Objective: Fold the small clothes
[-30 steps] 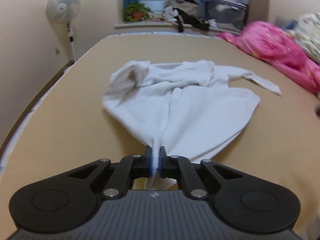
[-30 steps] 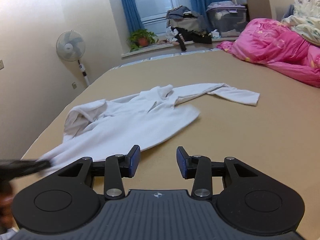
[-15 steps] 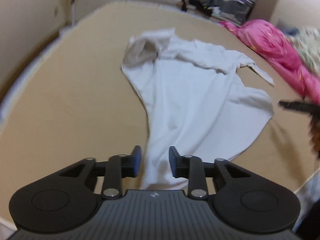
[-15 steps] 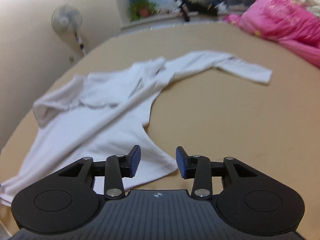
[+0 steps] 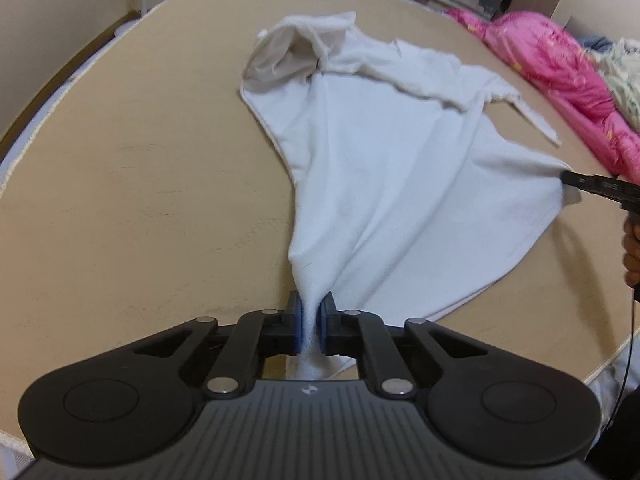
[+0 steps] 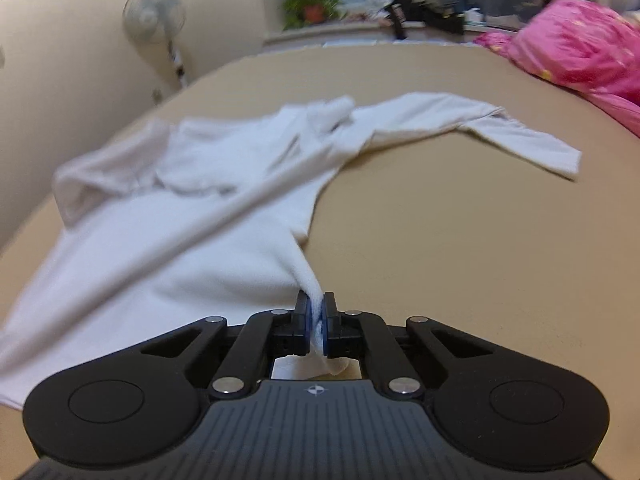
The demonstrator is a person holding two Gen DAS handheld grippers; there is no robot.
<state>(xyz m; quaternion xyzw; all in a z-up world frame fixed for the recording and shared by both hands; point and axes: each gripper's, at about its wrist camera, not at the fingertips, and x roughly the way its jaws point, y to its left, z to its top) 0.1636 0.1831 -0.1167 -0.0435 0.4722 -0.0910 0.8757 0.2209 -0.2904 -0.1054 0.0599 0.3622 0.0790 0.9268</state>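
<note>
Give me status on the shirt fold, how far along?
Early. Done: both hem corners gripped. In hand: left gripper and right gripper are each shut on the white shirt, pulling it flat on the tan bed. Left: sleeves rumpled, no fold made.

A plain white shirt (image 5: 400,184) lies on the tan bed cover (image 5: 140,200). Beyond the shirt, a bright pink quilt (image 6: 576,48) shows faint yellow flecks. Both black grippers have blue pads (image 6: 306,322).
</note>
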